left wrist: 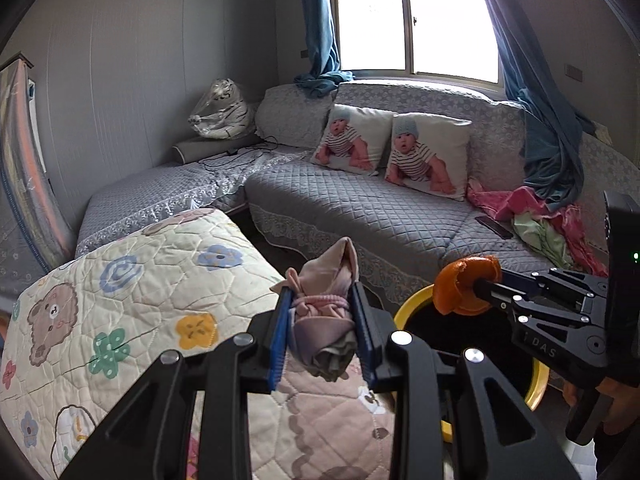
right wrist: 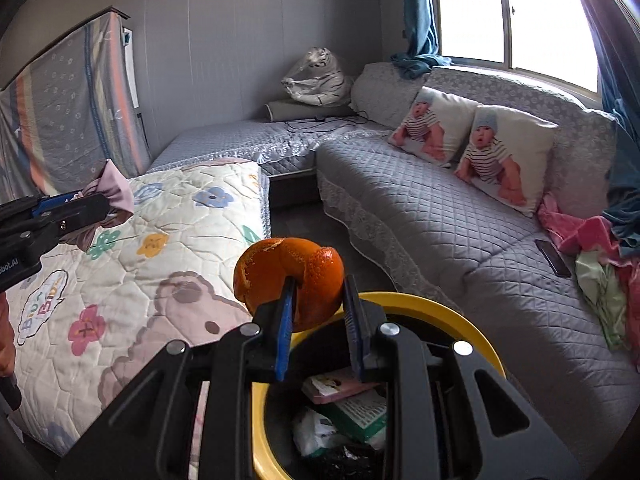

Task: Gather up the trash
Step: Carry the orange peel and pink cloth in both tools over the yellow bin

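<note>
Nearest, yellow-rimmed bin (right wrist: 472, 322) with paper trash inside. Just above its rim, right gripper (right wrist: 318, 300) clamped on orange peel (right wrist: 290, 276). Left of it, over cartoon quilt (left wrist: 132, 280), left gripper (left wrist: 322, 316) pinching pink cloth wad (left wrist: 328, 312). Farther, grey sofa (right wrist: 432, 208).

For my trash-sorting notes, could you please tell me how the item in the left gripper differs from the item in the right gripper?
The left gripper holds a crumpled pink cloth bundle, soft and folded; the right gripper holds an orange peel, curled, glossy and bright orange. The cloth bundle is over the patterned quilt; the orange peel is at the rim of the yellow bin. Both are pinched between blue-padded fingers.
</note>
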